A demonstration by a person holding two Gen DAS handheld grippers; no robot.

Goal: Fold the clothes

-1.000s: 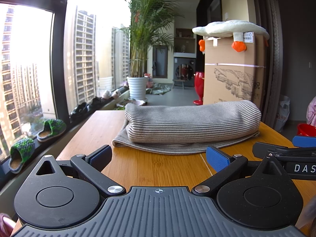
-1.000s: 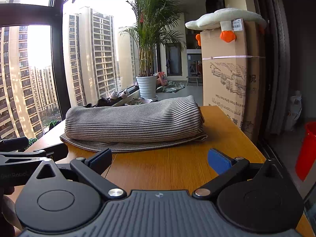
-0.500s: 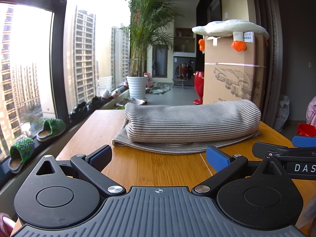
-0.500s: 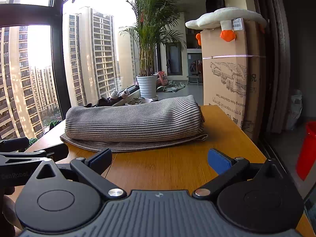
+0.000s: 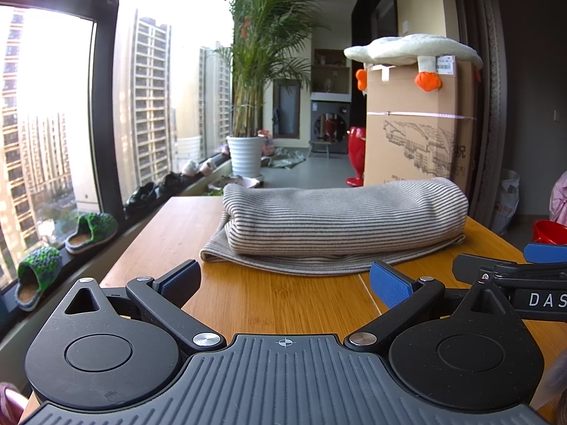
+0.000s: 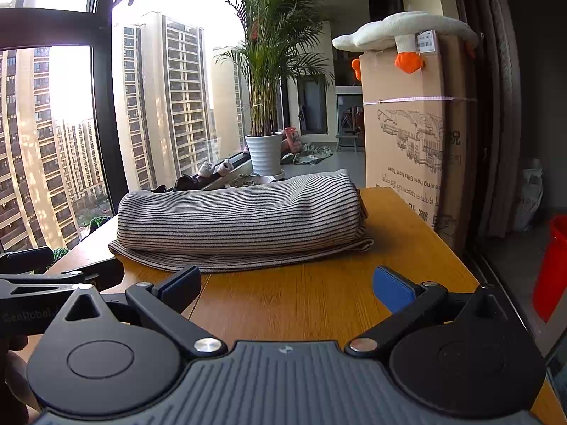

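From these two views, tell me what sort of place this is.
Probably a high-rise flat's living area by a big window. Apartment towers fill the glass, slippers sit on the sill, and a potted palm stands past the wooden table holding a folded striped garment.

Light wooden desk [image 5: 269, 301] beside tall dark-framed window [image 5: 102, 88], high-rise blocks outside. Green knitted slippers [image 5: 63, 248] on window sill, dark shoes [image 5: 149, 193] further along. Tall palm in ribbed white pot [image 5: 245, 156] on floor past desk. Large brown cardboard box [image 6: 404, 134] with printed line drawing just beside desk's right edge; white plush goose with orange feet [image 6: 404, 37] lying on top. Red plastic bucket [image 6: 553, 269] on floor at right.
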